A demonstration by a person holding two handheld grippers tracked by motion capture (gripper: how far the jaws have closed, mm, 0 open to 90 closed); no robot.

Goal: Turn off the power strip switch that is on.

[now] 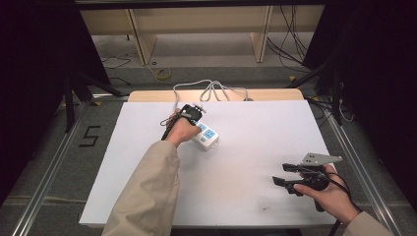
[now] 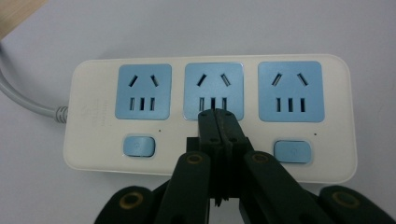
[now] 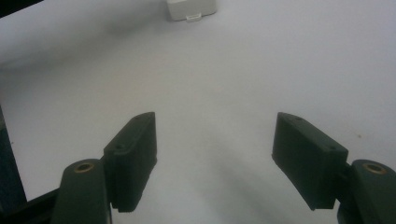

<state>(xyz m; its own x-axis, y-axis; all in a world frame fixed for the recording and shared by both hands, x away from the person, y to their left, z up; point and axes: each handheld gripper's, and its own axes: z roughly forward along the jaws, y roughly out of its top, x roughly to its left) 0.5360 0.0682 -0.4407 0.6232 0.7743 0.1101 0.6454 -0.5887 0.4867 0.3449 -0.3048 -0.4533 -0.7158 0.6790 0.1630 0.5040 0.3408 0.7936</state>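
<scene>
A white power strip (image 1: pixel 207 137) with three blue sockets lies on the white tabletop (image 1: pixel 246 196), left of centre. My left gripper (image 1: pixel 197 123) is shut with nothing between its jaws. In the left gripper view its tips (image 2: pixel 215 114) rest at the lower edge of the middle socket (image 2: pixel 214 81), and the jaws cover the spot between the two visible blue switches (image 2: pixel 138 145) (image 2: pixel 292 151). The strip's grey cable (image 2: pixel 23 100) runs off to the left. My right gripper (image 1: pixel 279 174) hovers open at the table's right front; in its own view the gripper (image 3: pixel 215 140) holds nothing, and the strip's end (image 3: pixel 191 8) lies far ahead.
The strip's cable (image 1: pixel 209 88) loops over the table's wooden back edge (image 1: pixel 147 95). Metal frame rails (image 1: pixel 44 182) run along both sides of the table. A wooden shelf unit (image 1: pixel 196 24) and floor cables lie beyond.
</scene>
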